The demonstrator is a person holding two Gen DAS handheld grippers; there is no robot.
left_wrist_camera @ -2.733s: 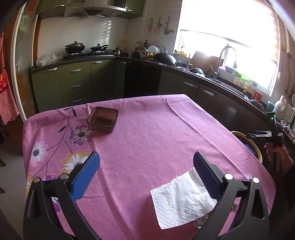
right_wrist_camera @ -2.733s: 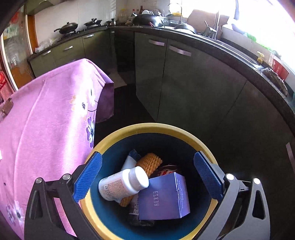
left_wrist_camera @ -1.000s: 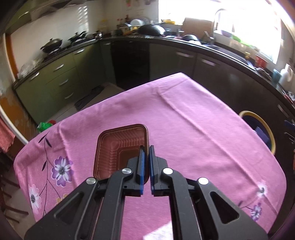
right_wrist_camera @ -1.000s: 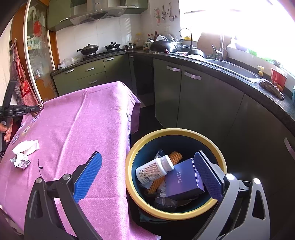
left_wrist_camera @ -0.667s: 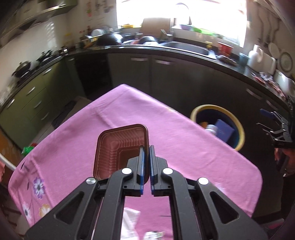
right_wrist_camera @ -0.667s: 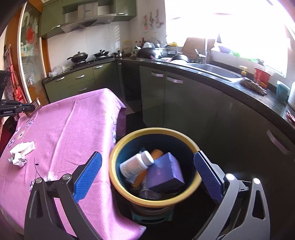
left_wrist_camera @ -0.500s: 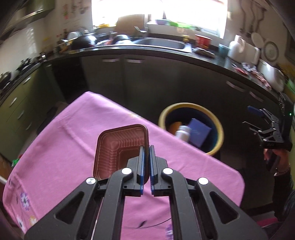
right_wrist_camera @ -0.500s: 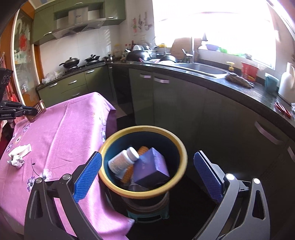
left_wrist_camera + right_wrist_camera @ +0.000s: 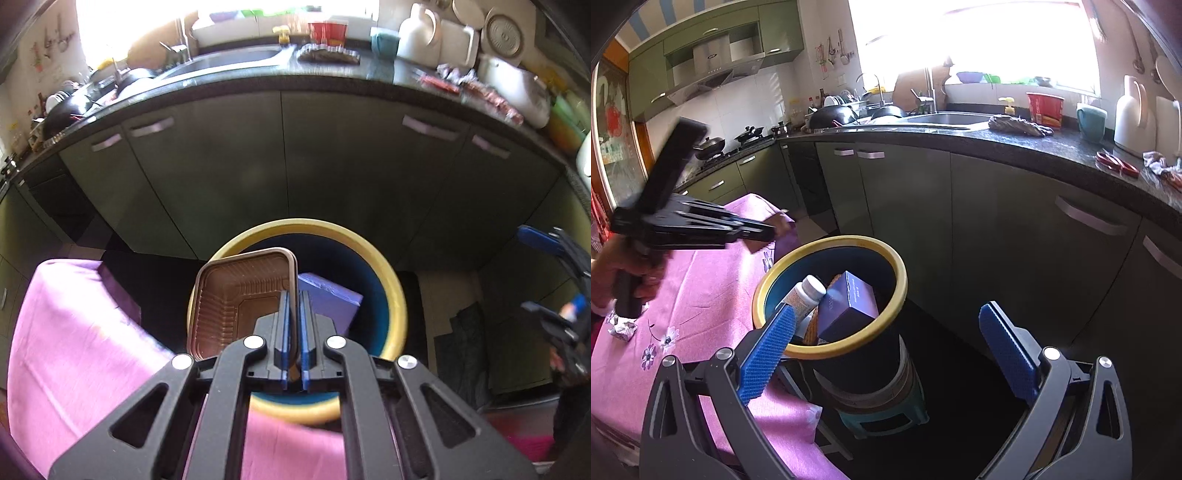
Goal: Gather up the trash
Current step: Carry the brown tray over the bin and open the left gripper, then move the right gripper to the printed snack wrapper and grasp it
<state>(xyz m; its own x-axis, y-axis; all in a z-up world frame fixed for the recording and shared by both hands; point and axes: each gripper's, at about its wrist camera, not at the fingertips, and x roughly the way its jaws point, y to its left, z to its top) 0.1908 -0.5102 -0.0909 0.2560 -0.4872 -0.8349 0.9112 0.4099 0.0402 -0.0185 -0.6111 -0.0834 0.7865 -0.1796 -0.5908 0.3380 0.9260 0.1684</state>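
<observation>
My left gripper [image 9: 292,297] is shut on the rim of a brown plastic tray [image 9: 240,299]. The tray hangs tilted over the near left part of a dark blue bin with a yellow rim [image 9: 397,295]. Inside the bin lie a purple box [image 9: 846,306] and a white bottle [image 9: 807,293]. In the right wrist view the left gripper [image 9: 764,232] reaches in from the left above the table edge, a hand [image 9: 628,269] on its handle. My right gripper [image 9: 886,317] stands open and empty, near the bin on its right side.
The pink flowered tablecloth [image 9: 701,295] covers the table left of the bin, with a crumpled paper [image 9: 622,326] on it. The bin stands on a small stool [image 9: 886,417]. Dark green cabinets [image 9: 997,221] under a black counter run close behind.
My left gripper has carried the brown tray from over the table to above the bin. In the right wrist view the bin has slid left and farther off.
</observation>
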